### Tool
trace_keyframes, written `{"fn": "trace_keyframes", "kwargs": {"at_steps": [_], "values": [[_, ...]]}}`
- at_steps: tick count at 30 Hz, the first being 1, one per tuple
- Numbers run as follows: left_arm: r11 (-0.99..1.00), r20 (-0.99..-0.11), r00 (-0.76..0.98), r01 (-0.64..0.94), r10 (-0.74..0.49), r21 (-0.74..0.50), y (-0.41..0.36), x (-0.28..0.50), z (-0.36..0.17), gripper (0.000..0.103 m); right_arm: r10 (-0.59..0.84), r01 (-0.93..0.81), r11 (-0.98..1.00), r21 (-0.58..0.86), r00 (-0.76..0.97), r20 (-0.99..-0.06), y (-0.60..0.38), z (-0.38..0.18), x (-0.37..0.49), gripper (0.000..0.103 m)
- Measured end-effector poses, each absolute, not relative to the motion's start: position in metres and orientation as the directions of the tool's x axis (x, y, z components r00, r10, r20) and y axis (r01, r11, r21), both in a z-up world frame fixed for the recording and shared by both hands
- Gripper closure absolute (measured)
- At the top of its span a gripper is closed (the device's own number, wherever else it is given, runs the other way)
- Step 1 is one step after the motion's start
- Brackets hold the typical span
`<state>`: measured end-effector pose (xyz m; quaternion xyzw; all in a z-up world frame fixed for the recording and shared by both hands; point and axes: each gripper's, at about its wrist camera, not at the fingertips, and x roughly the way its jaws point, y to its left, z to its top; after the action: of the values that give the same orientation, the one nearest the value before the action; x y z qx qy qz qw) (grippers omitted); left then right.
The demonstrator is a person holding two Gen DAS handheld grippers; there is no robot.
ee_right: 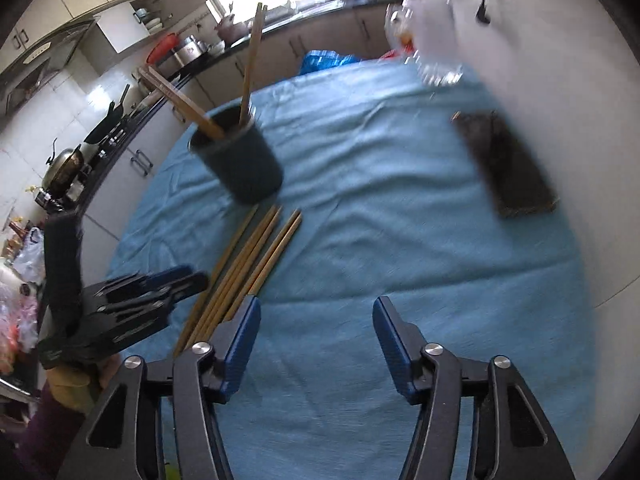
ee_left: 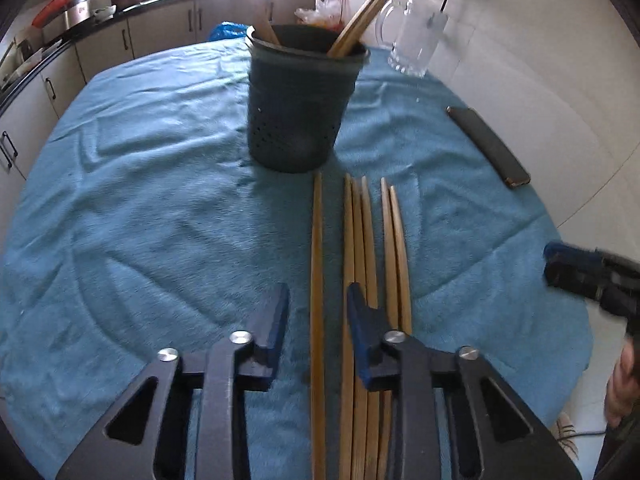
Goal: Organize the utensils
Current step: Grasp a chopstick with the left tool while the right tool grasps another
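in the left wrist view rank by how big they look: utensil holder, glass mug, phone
1. utensil holder, clearly largest
2. and 3. glass mug and phone look about alike; the mug sits farther away, so no ranking.

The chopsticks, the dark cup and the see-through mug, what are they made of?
The chopsticks look like bamboo or wood: tan, matte, with faint long grain. The dark cup is probably plastic: dull dark green, with small drain holes punched low in its wall. The see-through mug looks like thick glass: clear, with bright glints on its handle and base.
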<state>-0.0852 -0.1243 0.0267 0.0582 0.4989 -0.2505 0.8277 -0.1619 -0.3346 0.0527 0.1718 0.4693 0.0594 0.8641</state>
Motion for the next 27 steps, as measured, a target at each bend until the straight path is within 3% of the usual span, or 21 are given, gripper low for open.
{"fn": "trace_keyframes", "kwargs": {"at_steps": [3,15,23,25,27], "values": [[0.872,-0.871,0.357,0.467,-0.337,-0.146,-0.132,-0.075,0.020,0.097,0.296,0.037,0.929,0.369,0.528,-0.796,-0.316,0.039,-0.155,0.044],[0.927,-0.873,0.374,0.324,-0.312,-0.192,-0.087,-0.081,0.019,0.096,0.301,-0.017,0.943,0.333,0.477,-0.826,-0.265,0.010,-0.116,0.070],[0.918,-0.850,0.377,0.294,-0.369,-0.268,-0.073,-0.082,0.017,0.096,0.179,-0.017,0.981,0.195,0.484,-0.856,-0.243,0.005,-0.103,0.074],[0.916,-0.844,0.385,0.293,-0.375,-0.273,-0.071,-0.082,0.016,0.095,0.124,-0.001,0.990,0.141,0.488,-0.864,-0.241,0.005,-0.102,0.083],[0.914,-0.841,0.383,0.289,-0.383,-0.284,-0.073,-0.080,0.014,0.095,0.088,0.009,0.994,0.106,0.479,-0.873,-0.240,0.005,-0.101,0.084]]}}
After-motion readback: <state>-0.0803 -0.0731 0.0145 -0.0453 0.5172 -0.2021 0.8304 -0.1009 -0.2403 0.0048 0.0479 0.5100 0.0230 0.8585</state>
